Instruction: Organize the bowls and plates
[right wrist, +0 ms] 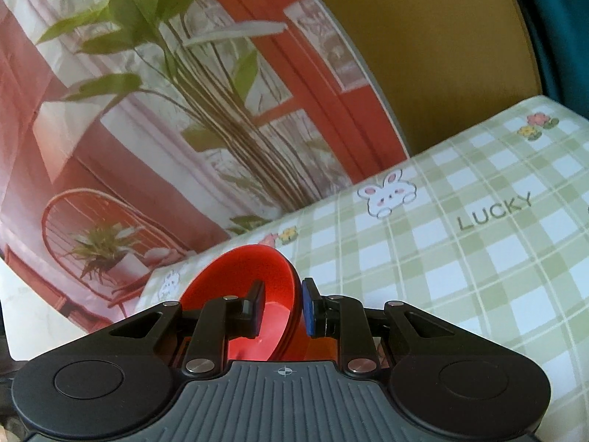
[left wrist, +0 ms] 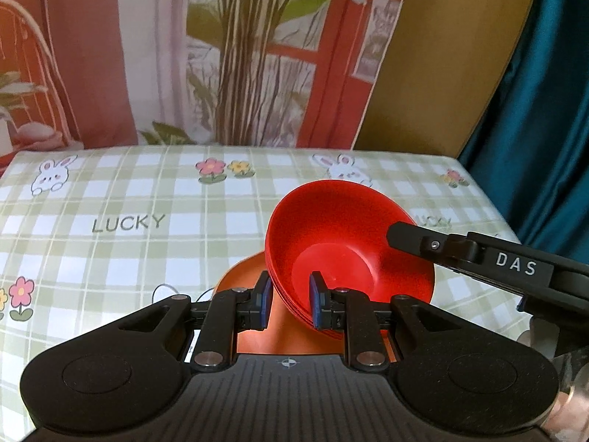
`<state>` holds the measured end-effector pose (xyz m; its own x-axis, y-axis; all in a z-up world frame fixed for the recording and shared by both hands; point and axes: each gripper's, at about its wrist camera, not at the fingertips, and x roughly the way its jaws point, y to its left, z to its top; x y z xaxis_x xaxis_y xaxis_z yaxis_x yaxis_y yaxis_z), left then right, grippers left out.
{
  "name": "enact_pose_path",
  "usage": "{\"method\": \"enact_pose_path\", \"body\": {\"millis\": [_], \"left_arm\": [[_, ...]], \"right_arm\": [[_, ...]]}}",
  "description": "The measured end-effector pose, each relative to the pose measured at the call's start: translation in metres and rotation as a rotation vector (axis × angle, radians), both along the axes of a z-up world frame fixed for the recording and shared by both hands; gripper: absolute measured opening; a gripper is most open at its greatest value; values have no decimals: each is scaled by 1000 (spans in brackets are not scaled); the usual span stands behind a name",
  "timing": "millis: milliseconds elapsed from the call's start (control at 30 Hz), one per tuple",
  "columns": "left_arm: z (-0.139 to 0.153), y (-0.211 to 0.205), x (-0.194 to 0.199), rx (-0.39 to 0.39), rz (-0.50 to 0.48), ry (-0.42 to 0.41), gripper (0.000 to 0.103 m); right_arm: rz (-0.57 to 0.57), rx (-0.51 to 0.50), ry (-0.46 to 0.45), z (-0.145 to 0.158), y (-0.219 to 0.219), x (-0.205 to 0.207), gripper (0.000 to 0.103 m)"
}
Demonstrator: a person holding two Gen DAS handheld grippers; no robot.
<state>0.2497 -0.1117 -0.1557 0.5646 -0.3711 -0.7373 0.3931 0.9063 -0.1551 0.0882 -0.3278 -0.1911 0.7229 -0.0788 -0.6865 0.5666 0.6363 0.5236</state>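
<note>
Nearest the left wrist camera, the left gripper (left wrist: 291, 300) clamps its blue pads on the near rim of a nested stack of shiny red plastic bowls (left wrist: 346, 243), one pad inside the wall and one outside. That stack tilts, its mouth turned up and toward the camera, and it hangs above an orange plate (left wrist: 254, 331) that lies flat on the worktop (left wrist: 129, 199), which is covered by a green checked cloth with bunnies and flowers. From the right side, the right gripper (left wrist: 395, 234) reaches onto the stack's opposite rim.

Closest in the right wrist view, the right gripper (right wrist: 281, 307) likewise pinches the bowls (right wrist: 243, 280) by their rim, with one pad inside the bowl and the blue one pressed against the outer wall. A sliver of orange plate (right wrist: 316, 350) shows under the stack.

Both grippers share the load from opposite rims, and the plate sits directly beneath, a little toward the left gripper's side. I judge the coming move is to level the stack and lower it straight onto that plate.
</note>
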Motion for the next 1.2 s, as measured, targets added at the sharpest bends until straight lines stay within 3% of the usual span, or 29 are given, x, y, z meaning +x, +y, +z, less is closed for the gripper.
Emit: {"method": "enact_pose_path", "body": {"millis": [600,967,1033,1133,1200], "left_arm": [[-26,0,18,39,5,50,22],[-28,-2,15,67,16,35,23],[-26,-2,14,71,15,25,25],[-20,-1,9,67,16,-3,42],[-15,0,6,56,15,-19,43]], "right_arm": [[26,21,58,-28,2,6,21],[52,-76,87,-17,8,11,22],[56,-99,89,-12,10,11,22],[66,-156,106,-4,14,11,25],[76,-202,120,0,18,9,25]]}}
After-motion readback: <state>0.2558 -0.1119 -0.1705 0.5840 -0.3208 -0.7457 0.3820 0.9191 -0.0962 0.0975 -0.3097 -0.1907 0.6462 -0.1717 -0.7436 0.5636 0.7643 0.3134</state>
